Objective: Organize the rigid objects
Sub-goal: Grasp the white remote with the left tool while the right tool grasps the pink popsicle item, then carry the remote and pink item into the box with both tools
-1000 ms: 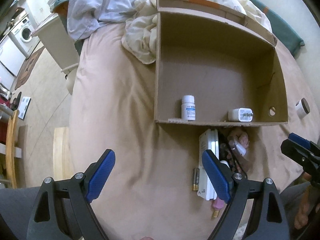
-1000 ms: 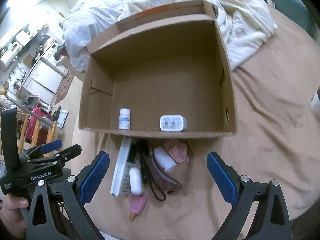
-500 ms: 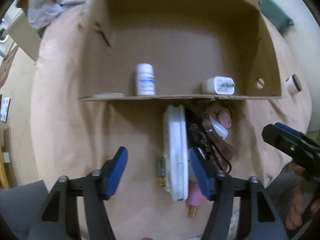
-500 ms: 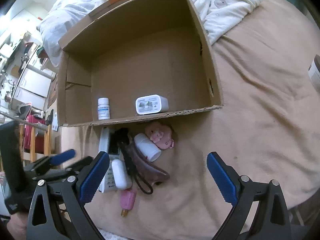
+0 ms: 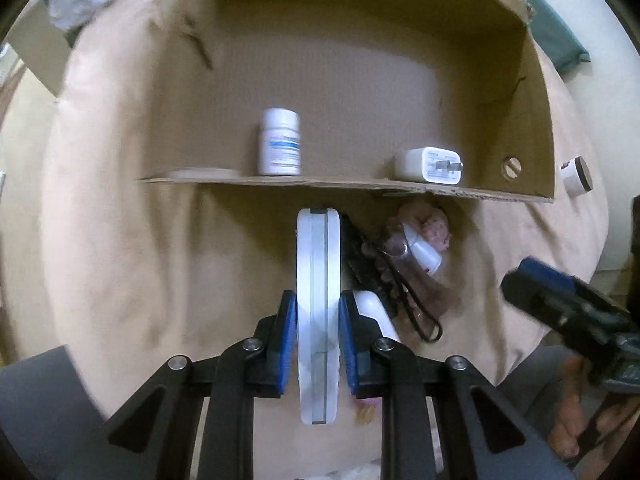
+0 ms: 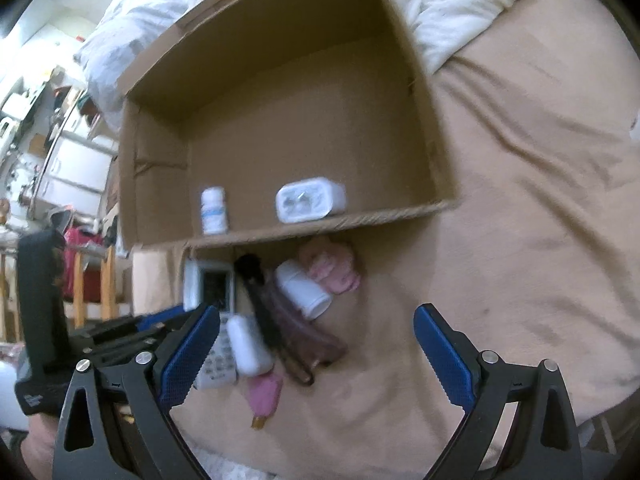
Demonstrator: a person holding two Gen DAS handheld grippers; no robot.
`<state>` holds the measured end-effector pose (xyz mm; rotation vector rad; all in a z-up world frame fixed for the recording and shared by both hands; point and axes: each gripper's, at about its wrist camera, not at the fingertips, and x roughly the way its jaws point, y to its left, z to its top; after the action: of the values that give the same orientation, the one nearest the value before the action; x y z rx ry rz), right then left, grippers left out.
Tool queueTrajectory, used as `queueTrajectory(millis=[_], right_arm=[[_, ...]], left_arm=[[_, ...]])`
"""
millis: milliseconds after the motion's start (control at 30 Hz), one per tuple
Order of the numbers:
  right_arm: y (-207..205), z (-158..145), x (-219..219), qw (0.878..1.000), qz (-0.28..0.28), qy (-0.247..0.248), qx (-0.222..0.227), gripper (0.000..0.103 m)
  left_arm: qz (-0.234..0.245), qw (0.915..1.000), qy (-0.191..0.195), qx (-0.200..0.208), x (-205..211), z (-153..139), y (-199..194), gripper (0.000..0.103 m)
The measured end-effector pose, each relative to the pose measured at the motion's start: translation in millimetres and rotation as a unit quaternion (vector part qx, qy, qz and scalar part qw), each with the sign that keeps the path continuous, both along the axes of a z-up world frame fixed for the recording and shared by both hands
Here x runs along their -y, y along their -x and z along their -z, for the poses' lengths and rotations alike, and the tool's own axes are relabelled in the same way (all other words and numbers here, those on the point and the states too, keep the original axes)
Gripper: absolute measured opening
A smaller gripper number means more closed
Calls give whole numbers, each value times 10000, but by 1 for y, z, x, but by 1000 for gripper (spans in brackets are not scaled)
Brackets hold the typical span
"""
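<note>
White remote control [image 5: 318, 312], long axis pointing at the cardboard box [image 5: 536, 92], lies on the bed between the closing left tongs [image 5: 318, 344]; right tongs [image 6: 316, 356] gape empty nearby.

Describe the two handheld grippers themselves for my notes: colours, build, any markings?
Both match: the left gripper and right gripper have matte black, triangular cut-out finger frames joined with silver rivets and faced with blue textured pads. The left gripper's black handle body, seen from the right wrist view, carries small white lettering, too blurred to read. No cables show.
</note>
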<state>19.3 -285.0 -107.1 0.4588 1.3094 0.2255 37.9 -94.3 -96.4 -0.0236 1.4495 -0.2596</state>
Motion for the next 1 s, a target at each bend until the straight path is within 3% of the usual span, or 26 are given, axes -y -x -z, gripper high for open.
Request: queueTrajectory(millis=[133,200,267,467,567,633,700,800,1000], right_arm=[[18,10,-23,9974,-472,-411,-352,97],[30,21,-37,9940,-636,-637,-628,67],[38,32,-55,9911,-835,-605,-848,54],[42,55,-97,9874,-1176,104,-1058,54],[42,65,-111,9841,-1320,489,-1079,54],[42,66,-118,9829,-1390,690,-993,50],[44,65,-123,9814,-1440,914,-885,36],[49,61,-125,9798,-1514,1061,-766,27],[57,49,-105,9834,-1417,907,-685,26]], left_arm=[[-89,9997,-219,5,-21,-10,7,19],[-154,9993,-339,-15,-32,-7,8,19],[-231,9988,-436,-50,-40,-2,8,19],[-247,9975,-589,-296,-46,18,18,19],[-142,9970,-743,-187,-38,21,20,19],[-123,9964,-823,-158,-31,26,21,20],[-112,9960,-876,-158,-28,31,21,20],[-167,9951,-949,-204,-22,42,14,20],[-243,9956,-870,-266,-24,46,15,19]])
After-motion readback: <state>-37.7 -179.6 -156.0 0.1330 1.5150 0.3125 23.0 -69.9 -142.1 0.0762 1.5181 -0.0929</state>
